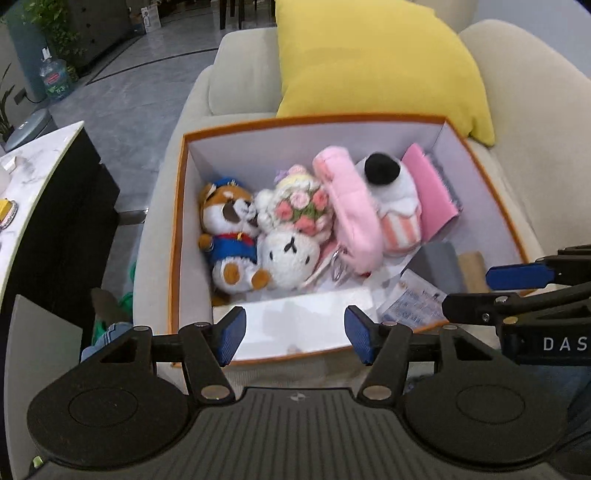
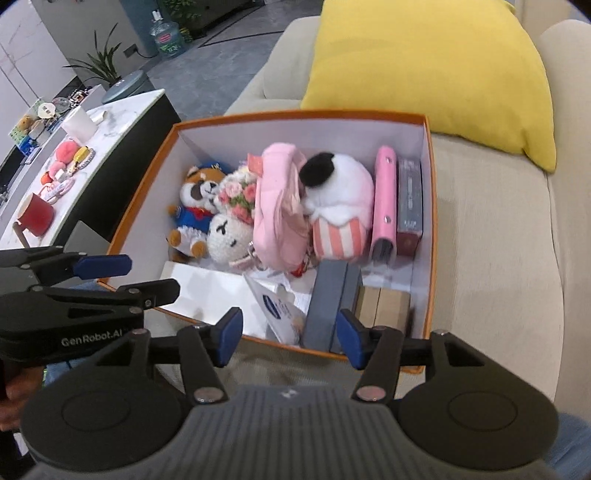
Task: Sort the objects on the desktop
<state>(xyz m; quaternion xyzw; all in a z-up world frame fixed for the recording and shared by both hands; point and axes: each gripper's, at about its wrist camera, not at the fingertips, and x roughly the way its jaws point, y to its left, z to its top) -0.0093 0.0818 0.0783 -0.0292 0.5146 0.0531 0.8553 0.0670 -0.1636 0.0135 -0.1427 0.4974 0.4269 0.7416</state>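
Observation:
An orange box (image 1: 177, 229) (image 2: 430, 221) with white inner walls sits on a beige sofa. It holds a fox plush in a blue uniform (image 1: 231, 236) (image 2: 194, 214), a white crochet bunny with flowers (image 1: 291, 236) (image 2: 231, 229), a pink plush (image 1: 351, 210) (image 2: 279, 206), a cupcake plush (image 1: 395, 199) (image 2: 340, 206), a pink case (image 2: 384, 199), a grey box (image 2: 328, 306) and papers. My left gripper (image 1: 295, 338) is open and empty over the box's near edge. My right gripper (image 2: 290, 338) is open and empty over the near edge too.
A yellow cushion (image 1: 373, 62) (image 2: 428, 70) leans on the sofa back (image 1: 535, 129) behind the box. A marble-topped table (image 2: 110, 122) at left carries a red mug (image 2: 35, 214), small toys and a white cup. A water jug (image 2: 166, 35) stands on the floor.

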